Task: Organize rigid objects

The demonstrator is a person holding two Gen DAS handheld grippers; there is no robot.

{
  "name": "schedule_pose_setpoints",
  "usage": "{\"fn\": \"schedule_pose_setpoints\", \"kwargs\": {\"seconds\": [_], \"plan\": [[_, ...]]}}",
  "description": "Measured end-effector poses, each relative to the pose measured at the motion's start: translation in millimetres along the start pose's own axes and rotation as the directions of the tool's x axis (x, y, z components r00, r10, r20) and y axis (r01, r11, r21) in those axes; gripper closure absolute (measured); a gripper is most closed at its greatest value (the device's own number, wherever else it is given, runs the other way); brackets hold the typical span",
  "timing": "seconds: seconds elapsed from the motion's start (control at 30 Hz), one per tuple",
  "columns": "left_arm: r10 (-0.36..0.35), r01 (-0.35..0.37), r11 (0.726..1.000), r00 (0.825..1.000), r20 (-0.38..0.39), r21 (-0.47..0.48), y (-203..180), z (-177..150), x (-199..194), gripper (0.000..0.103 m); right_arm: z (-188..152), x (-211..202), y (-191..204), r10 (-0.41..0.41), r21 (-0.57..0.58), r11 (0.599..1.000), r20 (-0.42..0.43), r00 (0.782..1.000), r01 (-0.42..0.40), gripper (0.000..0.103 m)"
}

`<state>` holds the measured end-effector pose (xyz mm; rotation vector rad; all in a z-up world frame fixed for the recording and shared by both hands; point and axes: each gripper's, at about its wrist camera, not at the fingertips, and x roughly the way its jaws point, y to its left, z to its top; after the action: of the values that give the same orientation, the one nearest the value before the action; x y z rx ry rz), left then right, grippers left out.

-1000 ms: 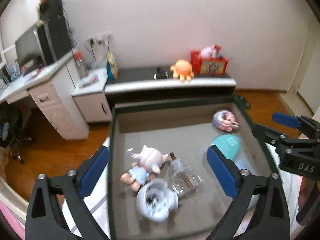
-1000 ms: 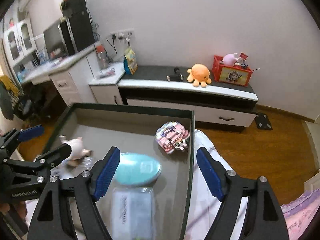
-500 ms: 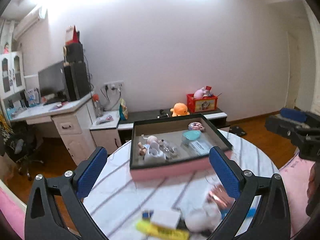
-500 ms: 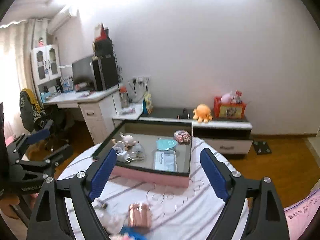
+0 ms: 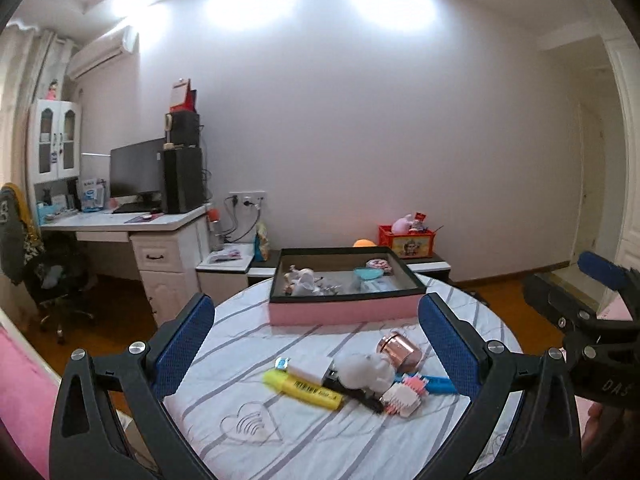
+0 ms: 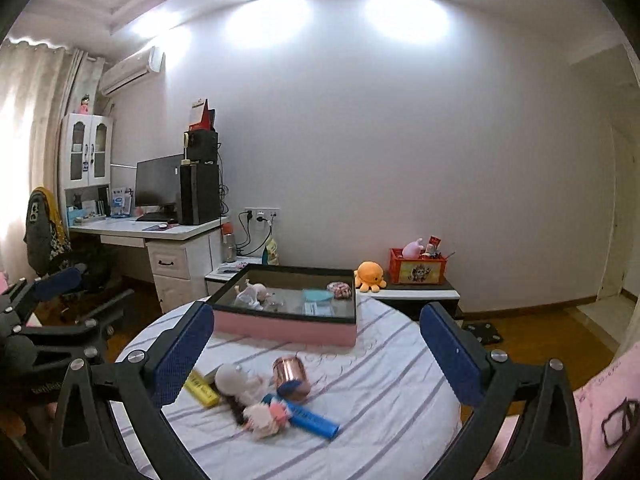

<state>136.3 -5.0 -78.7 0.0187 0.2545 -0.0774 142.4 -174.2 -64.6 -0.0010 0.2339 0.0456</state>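
Observation:
A pink tray with a dark rim (image 5: 344, 314) (image 6: 280, 326) sits at the far side of the round striped table and holds a doll, a teal oval case and other small items. Near the front lie a yellow highlighter (image 5: 304, 391) (image 6: 201, 391), a white box (image 5: 310, 368), a white figure (image 5: 364, 370) (image 6: 231, 378), a copper cup (image 5: 398, 350) (image 6: 290, 373), a blue stick (image 5: 438, 385) (image 6: 314, 421) and a pink brush (image 5: 402, 397) (image 6: 266, 416). My left gripper (image 5: 318, 342) is wide open and holds nothing. My right gripper (image 6: 316, 356) has its jaws opening, with nothing between them.
A white desk (image 6: 160, 236) with a monitor and an office chair (image 6: 44, 236) stand at the left. Behind the table a low cabinet (image 6: 416, 292) carries an orange plush octopus (image 6: 370, 276) and a red box (image 6: 418, 270). Pink bedding (image 6: 604, 412) lies at the right.
Both grippers have drawn back from right over the tray to the near side of the table and tipped up toward level. The loose items came into view. The right jaws stand wider.

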Motion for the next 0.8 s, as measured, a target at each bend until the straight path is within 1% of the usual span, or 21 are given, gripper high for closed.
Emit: {"fn": "schedule_pose_setpoints", "kwargs": {"seconds": [0.17,0.33,0.4,0.57,0.67,0.77,0.8], "plan": [[0.018,-0.018,1.0,1.0,0.005,-0.003,4.2,-5.7,-10.7,0.0,-8.7,-11.5,-1.6,0.001,0.038,0.999,0.003,1.0,-0.001,0.0],[0.03,-0.029,1.0,1.0,-0.009,0.005,6.6,-8.1,-10.0,0.0,-10.4,-14.7,-0.8,-0.001,0.036,0.999,-0.008,1.0,0.001,0.0],[0.027,-0.027,1.0,0.999,-0.018,0.003,8.0,-8.4,-8.2,0.0,-15.9,-22.9,2.2,-0.002,0.037,0.999,-0.007,1.0,0.002,0.0],[0.037,-0.037,0.999,0.999,-0.03,0.0,12.3,-11.4,-2.2,0.0,-15.8,-20.4,4.0,-0.006,0.034,0.999,-0.022,1.0,0.007,0.0],[0.041,-0.041,0.999,0.997,-0.062,0.002,17.3,-17.4,6.1,0.0,-19.7,-12.9,2.6,-0.014,0.031,0.999,-0.045,0.999,0.016,0.0],[0.051,-0.052,0.999,0.992,-0.115,-0.003,25.6,-29.8,19.3,0.0,-28.9,-1.7,-1.0,-0.02,0.038,0.999,-0.088,0.996,0.023,0.0],[0.059,-0.06,0.998,0.988,-0.146,-0.001,29.0,-37.0,26.7,0.0,-32.5,1.3,-1.9,-0.018,0.039,0.999,-0.1,0.995,0.021,0.0]]}}
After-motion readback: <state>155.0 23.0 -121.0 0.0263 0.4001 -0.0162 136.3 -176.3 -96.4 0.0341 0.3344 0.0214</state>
